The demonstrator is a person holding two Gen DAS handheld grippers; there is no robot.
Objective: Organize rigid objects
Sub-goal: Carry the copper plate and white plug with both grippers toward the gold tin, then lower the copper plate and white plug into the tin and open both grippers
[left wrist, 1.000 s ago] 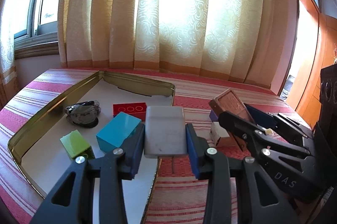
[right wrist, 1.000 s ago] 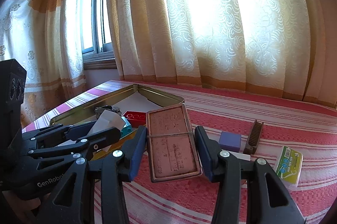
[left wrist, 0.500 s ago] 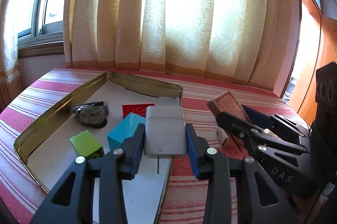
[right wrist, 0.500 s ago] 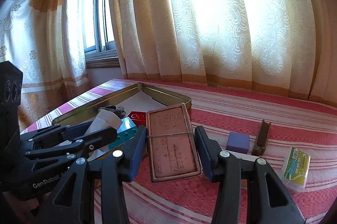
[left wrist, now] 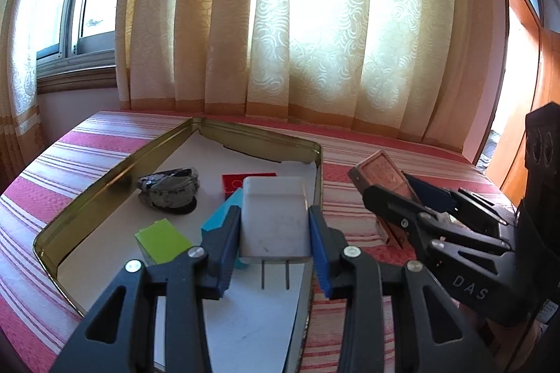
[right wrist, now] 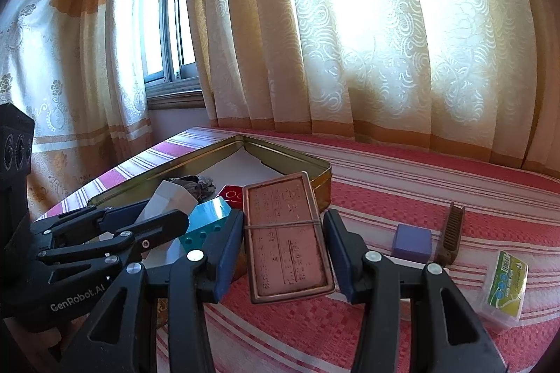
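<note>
While the left gripper (left wrist: 274,254) jaws clamp a white charger (left wrist: 274,217), half hiding the teal block (left wrist: 218,219), the right gripper's (right wrist: 283,254) clamp a copper tin (right wrist: 287,236).

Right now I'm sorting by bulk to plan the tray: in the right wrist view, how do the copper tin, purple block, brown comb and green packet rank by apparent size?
1. copper tin, though it is held nearest the camera, which inflates it.
2. green packet and brown comb: too alike to rank.
3. purple block.
</note>
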